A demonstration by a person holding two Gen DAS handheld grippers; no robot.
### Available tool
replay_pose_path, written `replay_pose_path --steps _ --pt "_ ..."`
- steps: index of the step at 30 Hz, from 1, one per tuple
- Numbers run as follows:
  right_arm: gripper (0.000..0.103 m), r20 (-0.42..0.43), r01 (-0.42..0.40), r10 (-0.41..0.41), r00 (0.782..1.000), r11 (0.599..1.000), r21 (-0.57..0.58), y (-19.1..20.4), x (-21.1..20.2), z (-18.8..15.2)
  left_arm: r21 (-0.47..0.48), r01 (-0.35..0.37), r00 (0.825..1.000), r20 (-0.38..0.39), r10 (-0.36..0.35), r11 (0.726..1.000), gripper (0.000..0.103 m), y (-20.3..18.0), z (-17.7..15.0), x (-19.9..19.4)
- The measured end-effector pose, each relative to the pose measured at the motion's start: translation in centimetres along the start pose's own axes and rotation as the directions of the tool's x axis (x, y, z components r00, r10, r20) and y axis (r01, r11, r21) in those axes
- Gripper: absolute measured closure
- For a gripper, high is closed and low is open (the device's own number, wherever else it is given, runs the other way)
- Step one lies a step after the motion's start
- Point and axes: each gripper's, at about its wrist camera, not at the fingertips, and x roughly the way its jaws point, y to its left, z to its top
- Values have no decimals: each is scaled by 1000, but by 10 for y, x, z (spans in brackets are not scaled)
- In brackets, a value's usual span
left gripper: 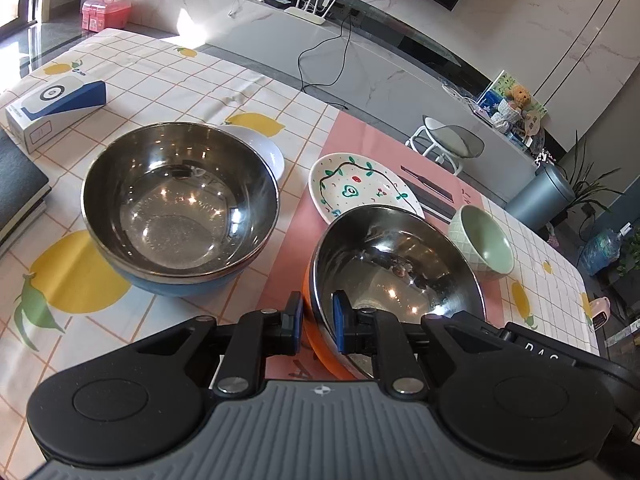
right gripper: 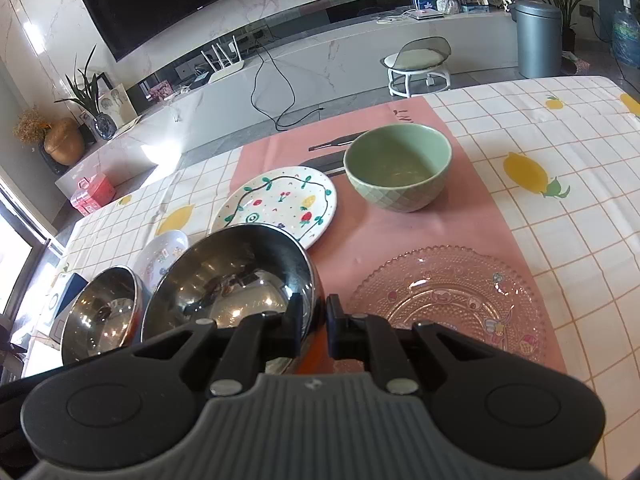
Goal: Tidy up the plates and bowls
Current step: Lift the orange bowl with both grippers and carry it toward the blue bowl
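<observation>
Bowls: three. Two steel bowls, one with an orange shell (left gripper: pixel 394 264) on the pink mat (right gripper: pixel 448 224) and one with a blue shell (left gripper: pixel 180 204) left of the mat; one green bowl (right gripper: pixel 398 168) on the mat. Plates: three. One painted plate (right gripper: pixel 280 204) and one glass plate (right gripper: pixel 452 300) on the mat; one white plate (left gripper: pixel 264 148) left of the mat.

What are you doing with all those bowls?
Someone is tidying dishes with two hand-held grippers. The left gripper and the right gripper both pinch the rim of the orange steel bowl, on opposite sides. A blue steel bowl, a painted plate, a green bowl and a pink glass plate sit on the table, not yet stacked.
</observation>
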Motion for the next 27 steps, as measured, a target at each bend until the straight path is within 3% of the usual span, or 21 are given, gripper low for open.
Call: replay_pose_path --steps 12,27 --pt "94 -33 -70 70 997 998 5 23 -60 -49 8 -3 999 43 3 1000 86 33 -21 -76" --pt "93 -106 -104 99 989 993 -50 50 -82 -101 -47 -22 1000 6 22 999 86 83 -53 -103"
